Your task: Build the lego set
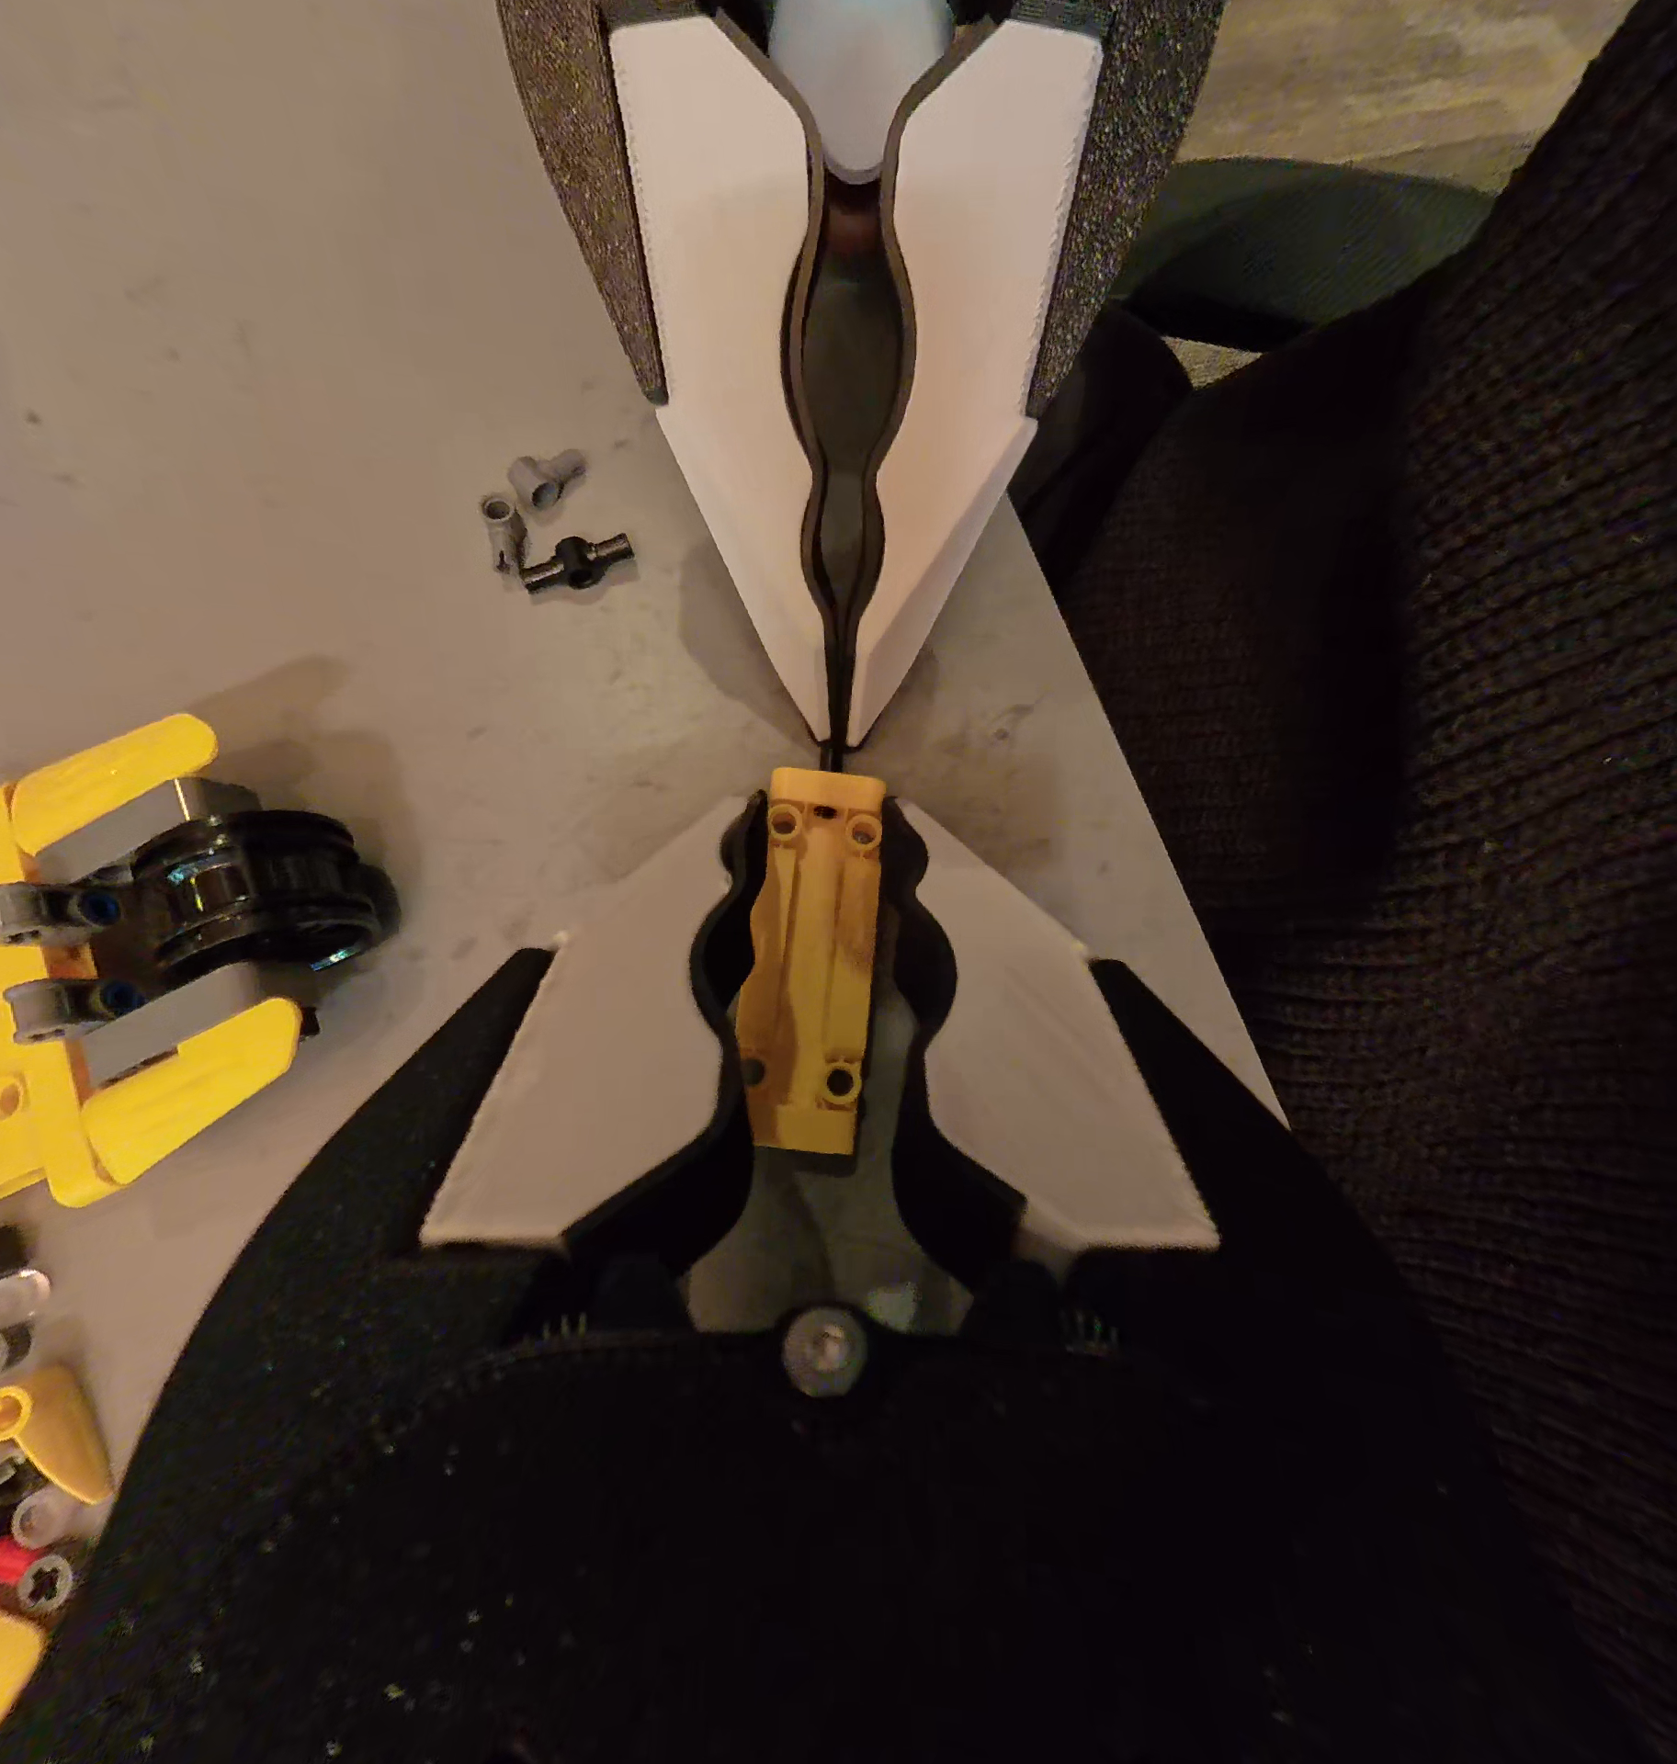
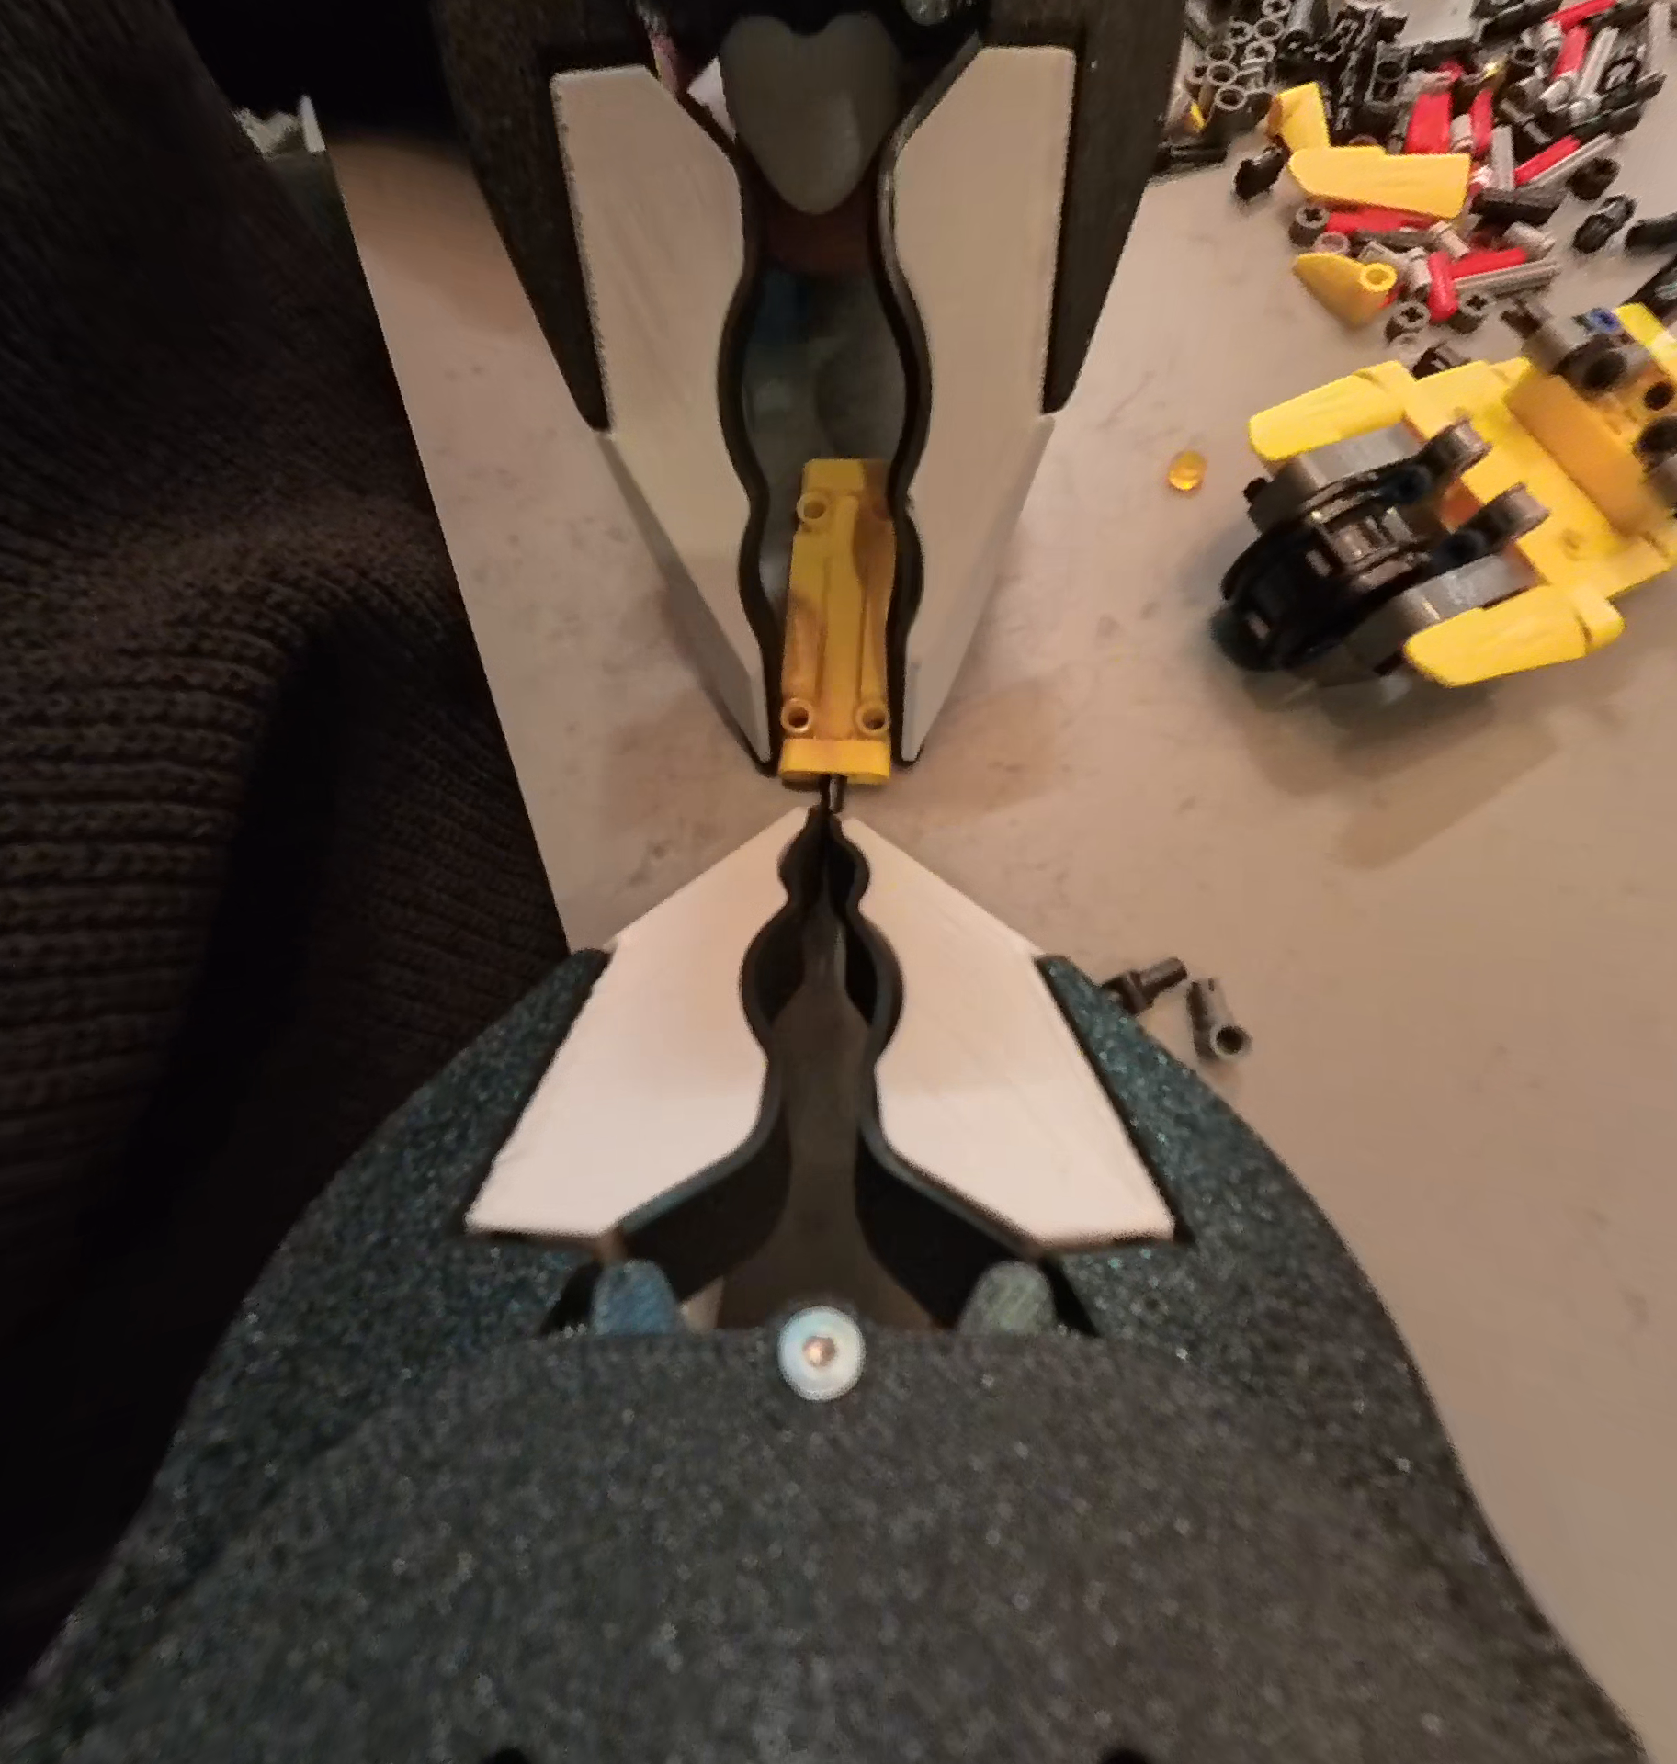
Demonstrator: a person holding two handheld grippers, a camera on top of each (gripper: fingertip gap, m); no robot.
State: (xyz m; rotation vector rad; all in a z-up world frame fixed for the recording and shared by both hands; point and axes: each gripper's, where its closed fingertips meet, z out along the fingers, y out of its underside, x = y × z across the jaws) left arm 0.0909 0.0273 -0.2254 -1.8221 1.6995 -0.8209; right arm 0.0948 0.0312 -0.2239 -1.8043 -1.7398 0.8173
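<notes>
My left gripper [image 1: 823, 807] is shut on a yellow panel piece [image 1: 815, 955] with holes at its corners, held lengthwise between the fingers. My right gripper [image 1: 836, 740] comes in from the opposite side, tip to tip. It is shut on a small black pin [image 1: 832, 756] that touches the end of the yellow piece. In the right wrist view my right gripper [image 2: 825, 811] pinches the black pin [image 2: 832, 787] against the end of the yellow piece [image 2: 839, 592], which sits in my left gripper [image 2: 834, 759]. Both are just above the grey table [image 1: 338, 286].
A partly built yellow model with a black wheel [image 1: 99, 955] [image 2: 1445, 535] lies on the table. Small grey and black connectors [image 1: 548, 520] [image 2: 1187, 1012] lie near the grippers. A pile of loose pieces [image 2: 1483, 143] lies beyond. A dark knitted garment [image 1: 1483, 859] borders the table edge. Less than 4 cm separates the two grippers' tips.
</notes>
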